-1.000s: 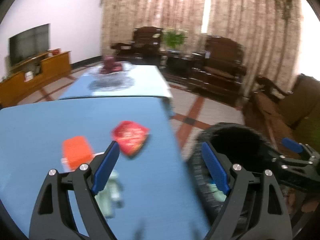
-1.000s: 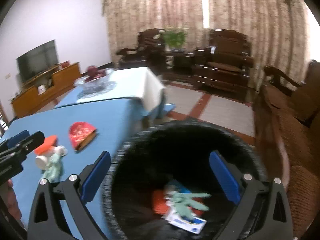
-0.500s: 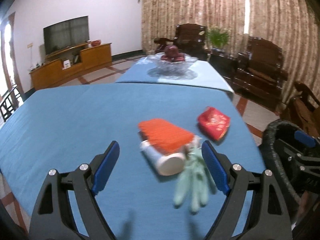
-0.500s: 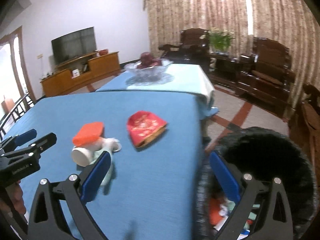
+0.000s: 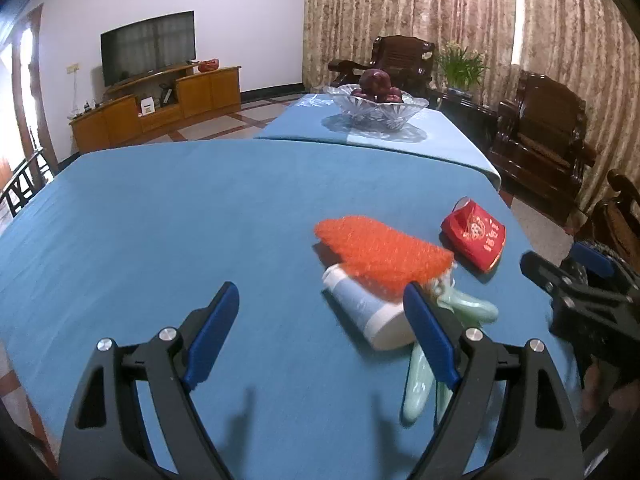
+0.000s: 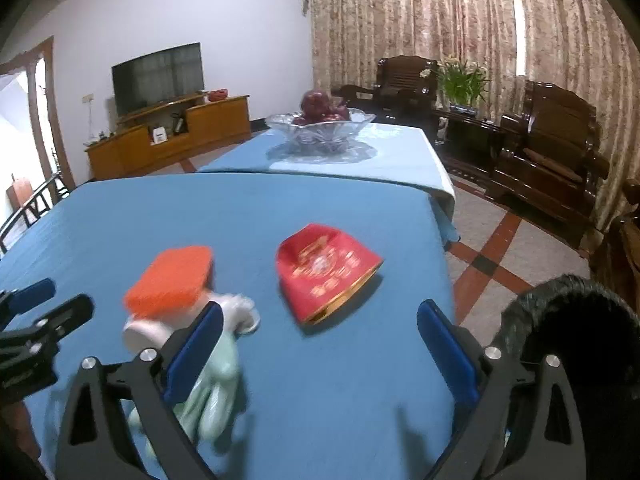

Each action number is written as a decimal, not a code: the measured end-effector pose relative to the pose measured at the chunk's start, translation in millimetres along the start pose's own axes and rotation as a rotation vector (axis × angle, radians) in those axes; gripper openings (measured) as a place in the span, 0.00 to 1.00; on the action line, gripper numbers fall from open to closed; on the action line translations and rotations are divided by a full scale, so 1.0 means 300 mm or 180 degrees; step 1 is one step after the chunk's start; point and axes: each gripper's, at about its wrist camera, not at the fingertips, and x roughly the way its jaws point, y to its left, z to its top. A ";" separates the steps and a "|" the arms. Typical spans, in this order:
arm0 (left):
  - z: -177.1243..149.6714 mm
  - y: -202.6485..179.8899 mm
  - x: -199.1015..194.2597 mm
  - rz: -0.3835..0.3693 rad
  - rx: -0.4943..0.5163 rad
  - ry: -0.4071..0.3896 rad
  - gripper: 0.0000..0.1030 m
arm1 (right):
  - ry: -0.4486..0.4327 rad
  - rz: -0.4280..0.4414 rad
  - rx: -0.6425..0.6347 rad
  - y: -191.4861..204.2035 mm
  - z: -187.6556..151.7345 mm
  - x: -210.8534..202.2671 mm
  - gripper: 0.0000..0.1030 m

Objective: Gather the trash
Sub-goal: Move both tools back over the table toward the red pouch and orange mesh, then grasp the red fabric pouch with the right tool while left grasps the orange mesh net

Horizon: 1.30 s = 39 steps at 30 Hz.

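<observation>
A blue cloth (image 5: 160,220) is spread over the near table. A glass bowl (image 5: 376,108) filled with dark red fruit (image 5: 374,80) is set on the far table. A black TV (image 5: 148,52) is hung on the white wall above a long wooden cabinet (image 5: 160,108). Dark wooden armchairs (image 6: 548,152) and a green plant (image 6: 464,80) are placed before the patterned curtains (image 6: 540,32).

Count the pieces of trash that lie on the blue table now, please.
4: the red packet nearest the table's right edge, the orange bubble wrap resting on the white cup, and the green glove beside the cup. More may be hidden.
</observation>
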 end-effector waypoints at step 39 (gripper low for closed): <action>0.115 -0.120 0.329 -0.0318 -0.0023 0.0368 0.18 | 0.0433 0.0427 0.0152 -0.085 0.111 0.302 0.29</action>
